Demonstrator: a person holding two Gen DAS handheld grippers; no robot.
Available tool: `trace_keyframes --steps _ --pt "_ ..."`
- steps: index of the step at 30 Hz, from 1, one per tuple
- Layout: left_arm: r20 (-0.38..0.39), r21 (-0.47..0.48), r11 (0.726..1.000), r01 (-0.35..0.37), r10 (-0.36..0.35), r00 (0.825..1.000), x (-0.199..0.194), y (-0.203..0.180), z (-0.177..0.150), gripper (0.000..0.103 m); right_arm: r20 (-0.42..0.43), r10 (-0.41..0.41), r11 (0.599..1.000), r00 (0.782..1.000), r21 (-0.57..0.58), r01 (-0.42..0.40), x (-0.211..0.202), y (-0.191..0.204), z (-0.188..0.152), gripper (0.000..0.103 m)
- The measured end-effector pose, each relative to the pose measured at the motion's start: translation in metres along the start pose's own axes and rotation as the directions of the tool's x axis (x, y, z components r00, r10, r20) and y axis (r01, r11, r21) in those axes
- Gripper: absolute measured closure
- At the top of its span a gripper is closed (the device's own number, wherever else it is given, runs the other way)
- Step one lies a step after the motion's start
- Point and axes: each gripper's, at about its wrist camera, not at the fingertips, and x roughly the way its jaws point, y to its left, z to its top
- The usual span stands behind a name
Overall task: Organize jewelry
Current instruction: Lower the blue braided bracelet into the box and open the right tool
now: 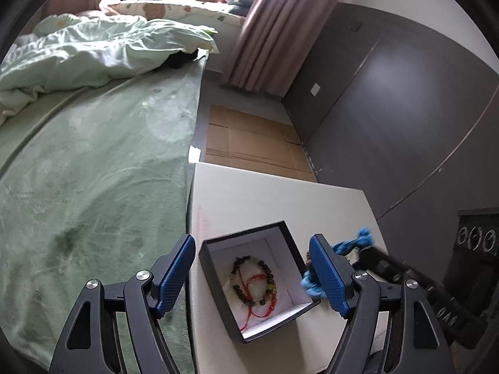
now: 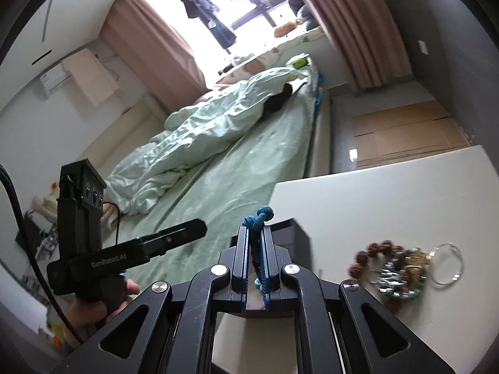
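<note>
Bed (image 1: 93,155), green-sheeted, flanks the white rectangular tabletop (image 1: 265,199), which serves as the sorting surface. Black square cardboard box (image 1: 215,280), white-lined and lidless, stands open on it as the collecting container, already holding a dark beaded bracelet (image 1: 252,280) and a red cord (image 1: 255,299). Left gripper (image 1: 254,275): fingers wide apart, straddling the box, apparently to steady it. Right gripper (image 2: 255,265): clamped on a blue knotted cord bracelet (image 2: 259,215), beside the box's right wall, likely for deposit. Unsorted brown beads (image 2: 371,255), silver chain and clear ring remain on the tabletop.
</note>
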Motion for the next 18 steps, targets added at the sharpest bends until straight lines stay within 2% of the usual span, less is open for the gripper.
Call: trace_keyframes --steps 2,4,5,6,7,8,13,18 --pt "0.015 -0.014 1.000 -0.007 0.008 1.000 -0.002 0.006 0.001 0.024 -0.037 -0.010 1.000 0.999 -0.014 0.009 0.012 0.006 -0.001 0.094" --pt "0.030 -0.027 1.000 -0.007 0.008 1.000 -0.004 0.010 0.002 0.014 -0.080 -0.064 0.997 0.995 -0.042 0.061 0.024 0.013 -0.004 0.093" --pt "0.038 -0.034 0.999 -0.003 0.005 0.999 -0.006 0.011 0.003 0.013 -0.097 -0.084 0.996 0.992 -0.050 0.080 0.027 0.014 -0.005 0.086" --pt "0.043 -0.036 0.999 0.001 0.001 0.999 -0.007 0.012 0.003 0.012 -0.116 -0.103 0.994 0.988 -0.049 0.098 0.031 0.015 -0.007 0.079" --pt "0.047 -0.036 0.999 0.006 -0.004 0.999 -0.007 0.011 0.003 0.012 -0.117 -0.119 0.992 0.986 -0.044 0.115 0.031 0.013 -0.008 0.058" --pt "0.051 -0.033 0.999 0.011 -0.009 0.999 -0.008 0.010 0.003 0.011 -0.109 -0.141 0.990 0.984 -0.039 0.138 0.029 0.012 -0.009 0.045" --pt "0.053 0.000 1.000 0.027 -0.027 0.998 -0.006 -0.002 -0.001 0.008 -0.061 -0.248 0.969 0.967 -0.013 0.247 0.000 -0.004 -0.010 0.028" --pt "0.047 0.039 0.998 0.046 -0.048 0.998 -0.001 -0.022 -0.005 0.008 -0.038 -0.308 0.950 0.951 0.048 0.309 -0.027 -0.032 -0.010 0.026"
